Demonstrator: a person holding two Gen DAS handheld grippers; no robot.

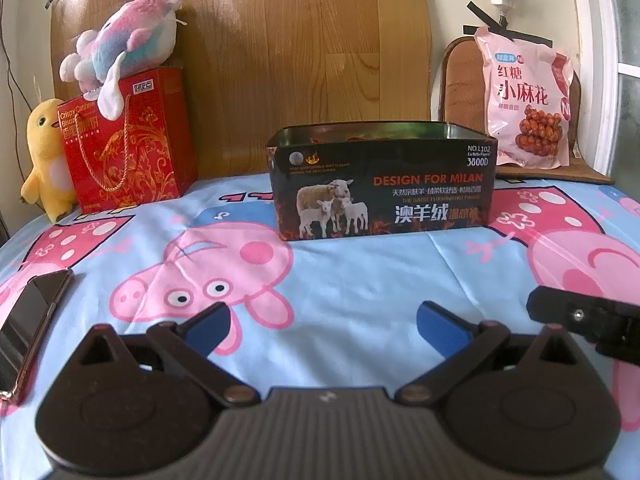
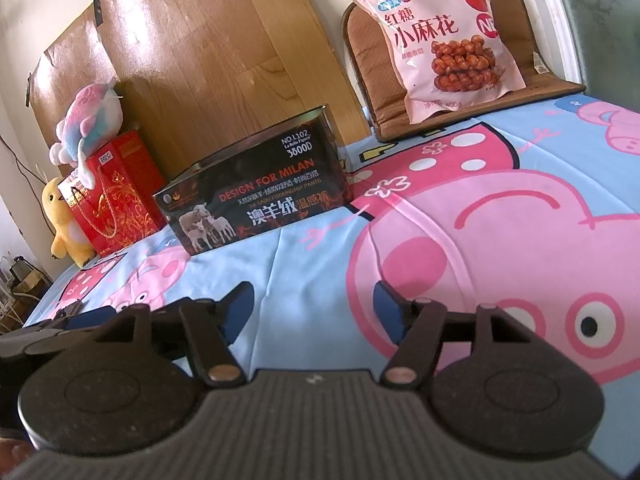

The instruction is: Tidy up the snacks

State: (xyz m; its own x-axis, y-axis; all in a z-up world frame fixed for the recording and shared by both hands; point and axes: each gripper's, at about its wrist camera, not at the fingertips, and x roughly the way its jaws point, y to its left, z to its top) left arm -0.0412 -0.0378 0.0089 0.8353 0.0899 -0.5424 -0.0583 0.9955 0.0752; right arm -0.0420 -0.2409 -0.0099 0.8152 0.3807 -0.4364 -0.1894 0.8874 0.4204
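Snacks are represented by a pink plastic bag of fried dough twists (image 1: 522, 100), which is propped upright against a brown cushioned chair back (image 1: 454, 80) at about 1 o'clock in the left wrist view. An open black rectangular tin printed with sheep (image 1: 382, 184) is set at 12 o'clock on a light blue cartoon-pig bedsheet (image 1: 360, 288); its contents cannot be made out. At 10 o'clock a red gift bag with gold patterns (image 1: 128, 140) is seen, topped by a pink and blue plush toy (image 1: 124, 46), with a yellow plush duck (image 1: 46, 156) just beside it. A dark phone (image 1: 28, 320) is laid at 8 o'clock.

The left gripper (image 1: 322, 326) is spread wide, and nothing is held. The right gripper (image 2: 314, 312) is likewise parted and empty above the sheet.
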